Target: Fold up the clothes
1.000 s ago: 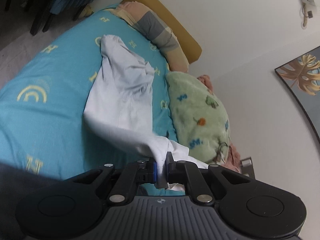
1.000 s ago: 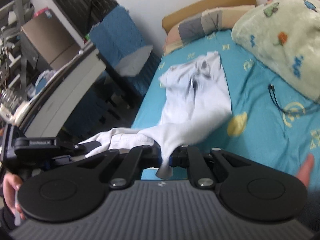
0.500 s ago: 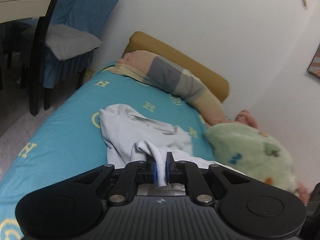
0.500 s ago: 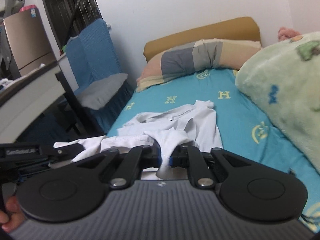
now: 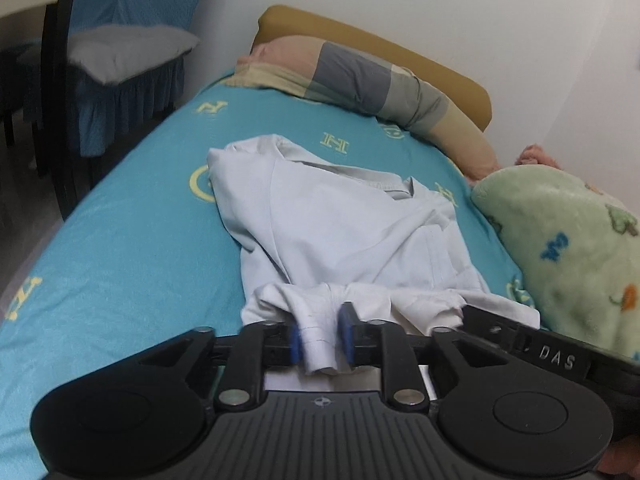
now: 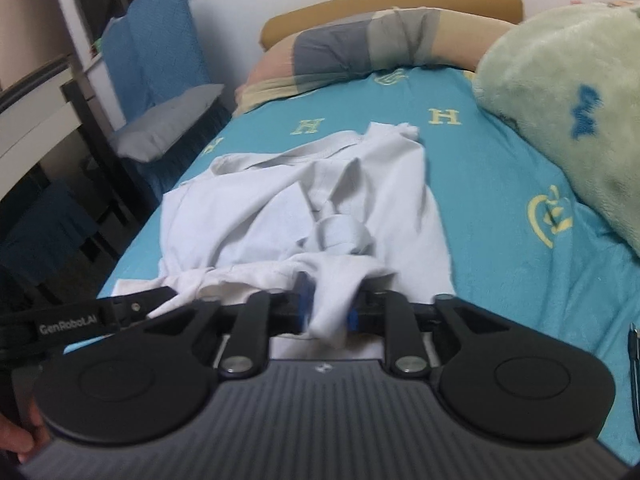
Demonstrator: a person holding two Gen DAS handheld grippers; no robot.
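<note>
**Hem being let go at the end of a fold**

The white shirt (image 5: 340,236) is lying crumpled in the middle of the bed (image 5: 132,248), on the turquoise sheet, with its near edge doubled over the rest of the cloth and its collar end pointing toward the striped pillow (image 5: 360,76). A bunched tab of that near edge is sitting between the blue pads of the left gripper (image 5: 322,338), whose jaws are opening; a gap is showing on one side of the tab, so the pads are no longer pinching it. The right gripper (image 6: 328,312) is doing the same just beside it: its jaws are opening around another fold of the hem, which is hanging loosely between them.

By the look of it, the fold-over step is finishing and the release is under way. The next move is likely calling for both grippers to back out cleanly without dragging the hem, then to find fresh hold points, since the upper layer is lying wrinkled and uneven. The green blanket (image 5: 572,248) is crowding the far side.
</note>
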